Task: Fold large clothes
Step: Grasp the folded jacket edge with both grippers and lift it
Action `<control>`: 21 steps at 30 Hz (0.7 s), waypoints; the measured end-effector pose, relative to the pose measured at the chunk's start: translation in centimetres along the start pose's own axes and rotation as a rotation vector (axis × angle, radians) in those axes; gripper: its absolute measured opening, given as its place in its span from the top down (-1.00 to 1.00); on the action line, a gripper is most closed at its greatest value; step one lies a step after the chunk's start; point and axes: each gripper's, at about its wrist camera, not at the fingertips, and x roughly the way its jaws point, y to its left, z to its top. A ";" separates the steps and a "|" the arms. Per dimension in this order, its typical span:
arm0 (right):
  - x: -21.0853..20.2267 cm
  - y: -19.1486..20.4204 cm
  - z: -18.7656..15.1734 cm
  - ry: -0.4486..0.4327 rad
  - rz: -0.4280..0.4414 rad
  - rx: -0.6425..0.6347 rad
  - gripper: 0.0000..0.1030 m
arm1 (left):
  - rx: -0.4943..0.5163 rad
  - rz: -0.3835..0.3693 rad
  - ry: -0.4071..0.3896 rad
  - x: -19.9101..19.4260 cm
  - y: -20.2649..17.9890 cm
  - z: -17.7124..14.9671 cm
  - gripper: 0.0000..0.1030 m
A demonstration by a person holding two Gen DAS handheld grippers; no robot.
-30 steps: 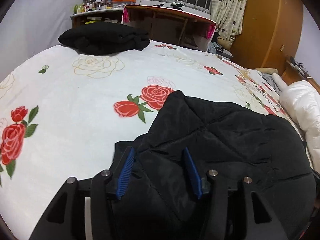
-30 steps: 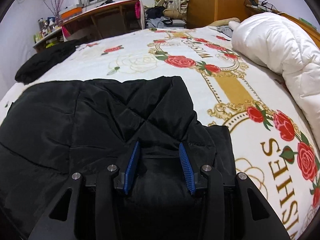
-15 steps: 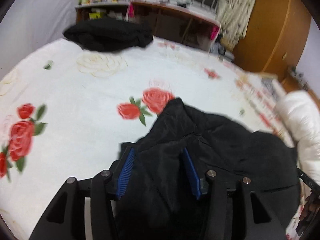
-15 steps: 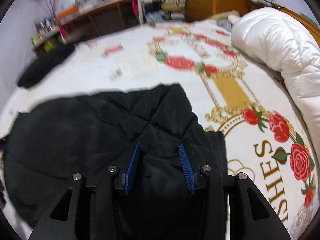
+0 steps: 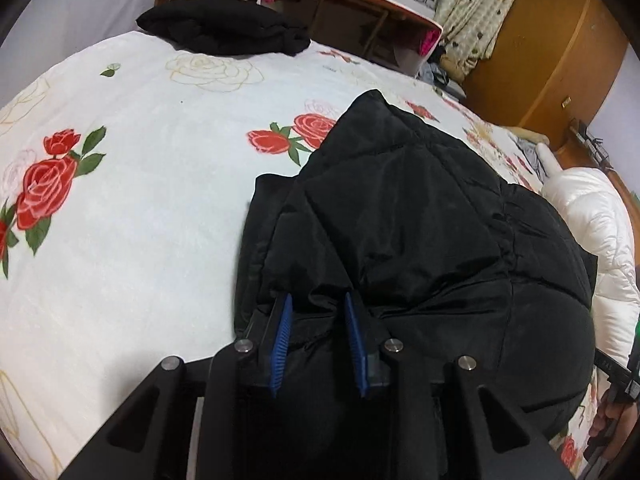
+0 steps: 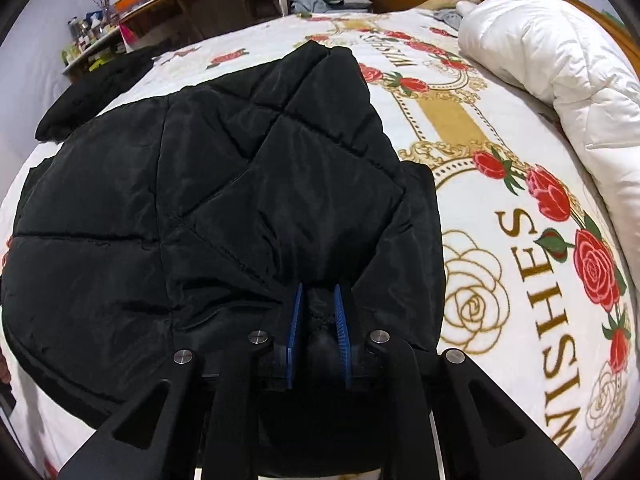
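Since a second ago both grippers' jaws are closing, fabric bunched between them. Black quilted padded jacket lies on rose-print bedspread, stretching ahead; left gripper and right gripper pinch its near hem.

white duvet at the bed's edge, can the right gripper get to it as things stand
Probably not right away: the right gripper is closing its fingers on the black jacket. The bedspread toward the white duvet lies bare.
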 end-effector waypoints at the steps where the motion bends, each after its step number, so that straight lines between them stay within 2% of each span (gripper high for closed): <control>1: -0.4 -0.2 0.0 0.004 0.002 0.014 0.70 | -0.004 0.001 0.003 -0.6 0.1 0.2 0.44; 9: -6.7 -1.4 -2.0 -0.081 0.084 0.084 0.52 | 0.014 -0.001 -0.081 -6.7 1.2 -0.9 0.43; 10: -7.1 -1.5 -2.3 -0.085 0.094 0.087 0.45 | 0.017 0.000 -0.092 -7.5 1.2 -1.3 0.38; 12: -8.2 -1.7 -3.2 -0.100 0.118 0.095 -0.01 | 0.024 -0.006 -0.113 -8.7 1.1 -2.0 0.23; 15: -9.2 -1.6 -3.8 -0.125 0.148 0.099 -0.04 | 0.043 -0.018 -0.136 -9.9 0.5 -3.0 0.00; 21: -8.5 0.1 -1.8 -0.135 0.156 0.012 -0.04 | 0.152 -0.026 -0.131 -8.6 -3.3 -1.3 -0.03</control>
